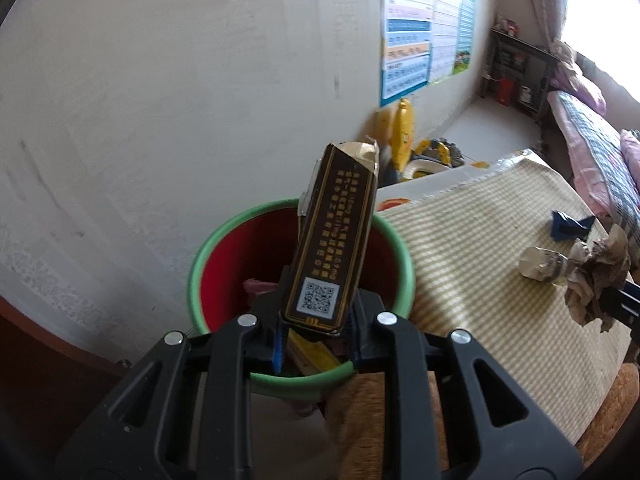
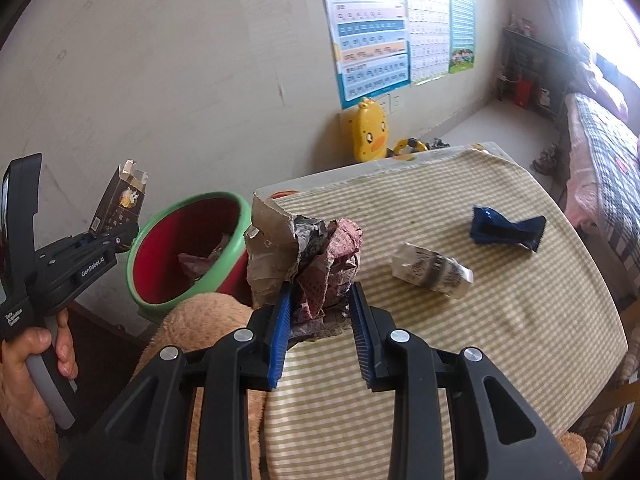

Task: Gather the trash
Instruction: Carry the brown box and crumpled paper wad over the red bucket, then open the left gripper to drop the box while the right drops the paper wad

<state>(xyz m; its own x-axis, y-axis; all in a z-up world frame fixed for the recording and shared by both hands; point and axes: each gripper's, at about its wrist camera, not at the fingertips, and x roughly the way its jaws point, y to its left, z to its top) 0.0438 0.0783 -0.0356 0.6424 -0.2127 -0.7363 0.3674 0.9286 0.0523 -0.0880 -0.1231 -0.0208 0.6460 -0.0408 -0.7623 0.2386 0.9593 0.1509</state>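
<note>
The bin (image 2: 188,252), red inside with a green rim, stands off the left edge of the counter (image 2: 500,320), and some crumpled scraps already lie in its bottom, so I judge the collecting is partly done. Over its mouth I hold the dark carton (image 1: 332,240) in my left gripper (image 1: 316,332); the fingers (image 1: 280,340) are nearly closed, pinching the carton's lower end, and its torn top stands up and tilts away from me. The carton has not been let go, so that drop is still to come.

Further right, my right gripper (image 2: 320,312) carries the crumpled paper wad (image 2: 304,256) above the counter's near left part, just beside the bin's rim. Its blue-padded fingers (image 2: 280,332) are closed a little wider than the left ones and squeeze the base of the wad, which bulges out above them. It too still has to travel over the bin.

Two pieces remain on the striped cloth: a flattened silvery wrapper (image 2: 434,274) lies near the middle of the counter, and a blue foil packet (image 2: 508,230) lies beyond it toward the far right corner, the two apart from each other. By my reckoning I have two items in hand to drop and two more to fetch.
</note>
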